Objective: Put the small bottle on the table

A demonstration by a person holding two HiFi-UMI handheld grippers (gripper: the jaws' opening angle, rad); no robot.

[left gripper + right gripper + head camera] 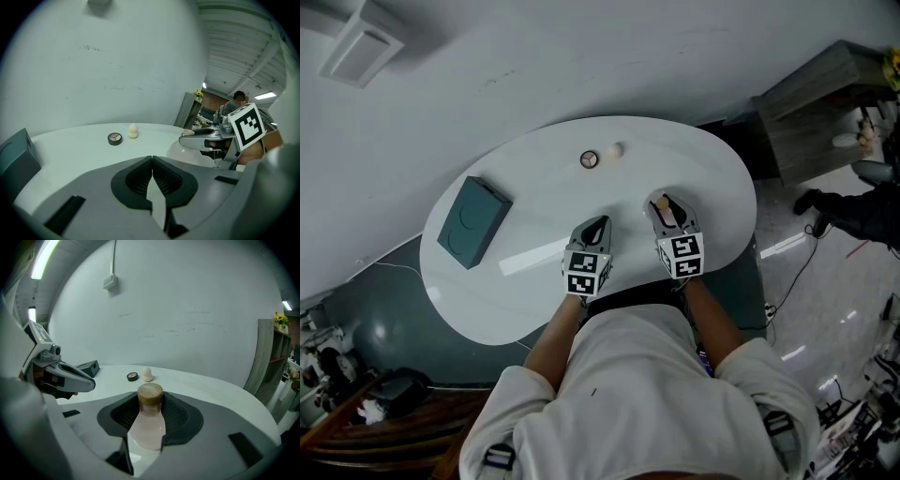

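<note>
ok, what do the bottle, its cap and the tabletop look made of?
Bottle: translucent pale pink, so glass or clear plastic; can't tell which. Light passes through it.
Cap: brown, matte and mottled, looks like wood or cork.
Table: white, hard and glossy, with a bright reflected streak; likely lacquer or laminate.

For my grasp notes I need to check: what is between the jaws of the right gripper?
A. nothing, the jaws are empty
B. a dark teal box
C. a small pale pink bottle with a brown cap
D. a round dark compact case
C: the right gripper view shows the small pale pink bottle with a brown cap clamped between the two jaws of the right gripper.
</note>
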